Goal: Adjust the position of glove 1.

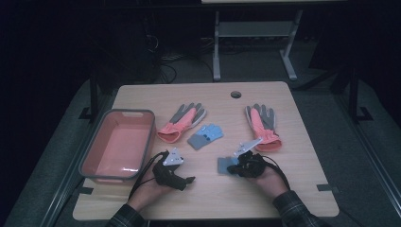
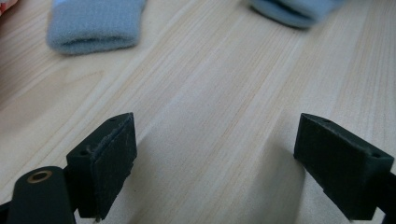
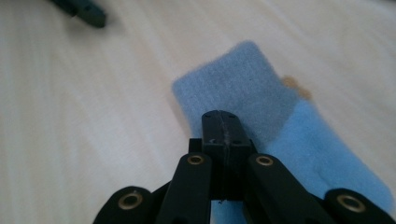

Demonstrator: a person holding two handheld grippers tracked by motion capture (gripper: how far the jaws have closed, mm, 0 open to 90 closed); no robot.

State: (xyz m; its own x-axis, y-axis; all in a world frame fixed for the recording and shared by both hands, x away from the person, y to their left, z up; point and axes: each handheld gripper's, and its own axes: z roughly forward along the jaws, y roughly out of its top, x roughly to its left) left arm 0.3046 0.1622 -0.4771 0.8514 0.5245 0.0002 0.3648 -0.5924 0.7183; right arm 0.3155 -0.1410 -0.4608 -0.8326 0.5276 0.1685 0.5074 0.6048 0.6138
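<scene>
Right gripper jaws clenched, apparently pinching blue mitten flat on desk; grip unclear. Left gripper jaws released, empty, above bare desk. Likely step: carry mitten toward pink bin. Lift clear first, check hold, avoid dragging.

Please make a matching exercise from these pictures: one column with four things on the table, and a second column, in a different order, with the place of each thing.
Things
1. tub
2. blue glove with dots
3. right gripper
4. left gripper

Places
A. jaws together, over a second blue glove
B. at the left edge of the table, pink inside
C. jaws wide apart, bare wood between them
D. in the middle of the table, between the two orange and grey gloves

Pairs: 1-B, 2-D, 3-A, 4-C
</scene>
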